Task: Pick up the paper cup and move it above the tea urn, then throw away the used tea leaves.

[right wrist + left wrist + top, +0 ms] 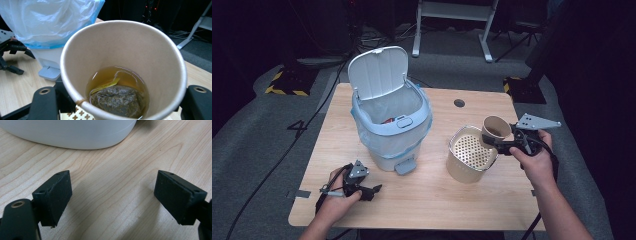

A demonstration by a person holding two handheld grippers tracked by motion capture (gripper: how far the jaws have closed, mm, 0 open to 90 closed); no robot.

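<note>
My right gripper (495,142) is shut on a brown paper cup (496,127), held tilted above the right rim of a cream perforated strainer basket (460,172). In the right gripper view the cup (130,45) sits between my jaws with amber tea (107,75) and a wet tea bag (117,98) at its bottom; a string and tag hang over its near rim. My left gripper (374,191) rests low on the table in front of the white pedal bin (387,150), open with bare wood between its fingers (53,195).
The bin's lid (377,70) stands up, and a clear blue-edged bag (50,20) lines it. Its pedal (404,167) juts toward the table's front. The wooden table (437,200) has a cable hole (459,103) at the back. Dark floor and a white frame lie beyond.
</note>
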